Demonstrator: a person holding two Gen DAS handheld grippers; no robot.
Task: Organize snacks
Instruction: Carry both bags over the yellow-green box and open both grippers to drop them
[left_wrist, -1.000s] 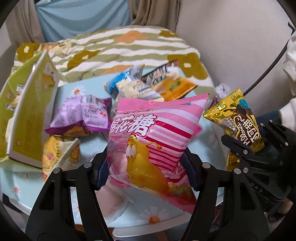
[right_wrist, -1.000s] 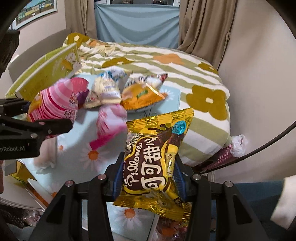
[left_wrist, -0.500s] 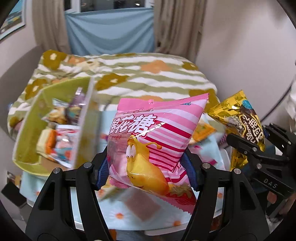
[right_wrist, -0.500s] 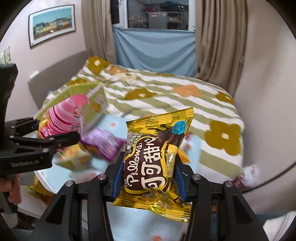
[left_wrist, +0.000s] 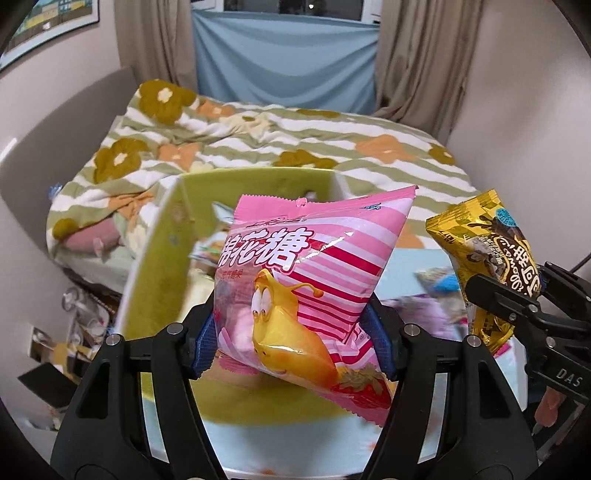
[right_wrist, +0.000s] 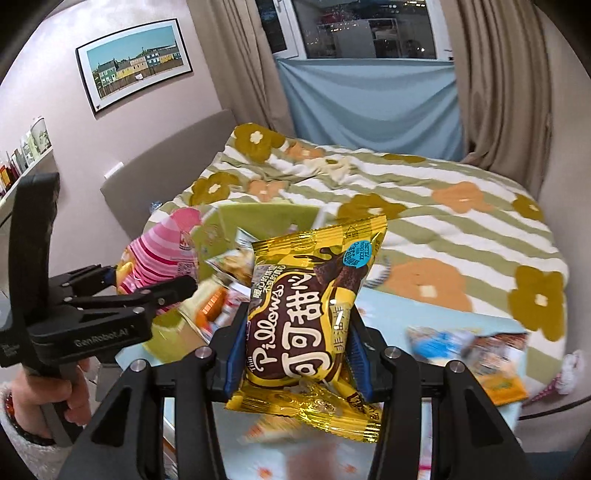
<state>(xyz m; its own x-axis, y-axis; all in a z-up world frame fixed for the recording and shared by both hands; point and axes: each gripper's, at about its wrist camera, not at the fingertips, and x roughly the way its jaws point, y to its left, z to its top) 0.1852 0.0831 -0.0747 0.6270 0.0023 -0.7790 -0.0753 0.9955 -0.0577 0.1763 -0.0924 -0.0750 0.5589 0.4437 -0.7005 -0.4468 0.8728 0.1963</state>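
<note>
A: What is the person busy with?

B: Two snacks are being carried to the green box (left_wrist: 159, 266). That is the step in hand, it seems. The left tongs (left_wrist: 295, 339) are closed about halfway, and their blue pads press on both sides of the pink marshmallow bag (left_wrist: 306, 280). The right tongs (right_wrist: 295, 350) are closed much tighter on the thin gold cocoa bag (right_wrist: 306, 314).

A: Where are the two bags, then?

B: Both hang in the air, on the near side of the green box. The pink marshmallow bag is in front of the box's opening and hides part of it. The gold cocoa bag is just to the right of the pink one, a bit off from the box.

A: Is there anything in the box?

B: Yes, some packets lie inside it, but they look blurry, so nobody can tell which ones. More loose snacks (right_wrist: 465, 343) lie on the tabletop (right_wrist: 391, 314) to the right of the box.

A: What comes next?

B: Probably each bag has to go over the box's top edge. Then the tongs should open so it drops in. The pink bag is puffy and wide, so it may need a free spot. The two tongs are close, so one at a time looks safer.

A: And the bed (left_wrist: 295, 147)?

B: It sits behind the box.
</note>
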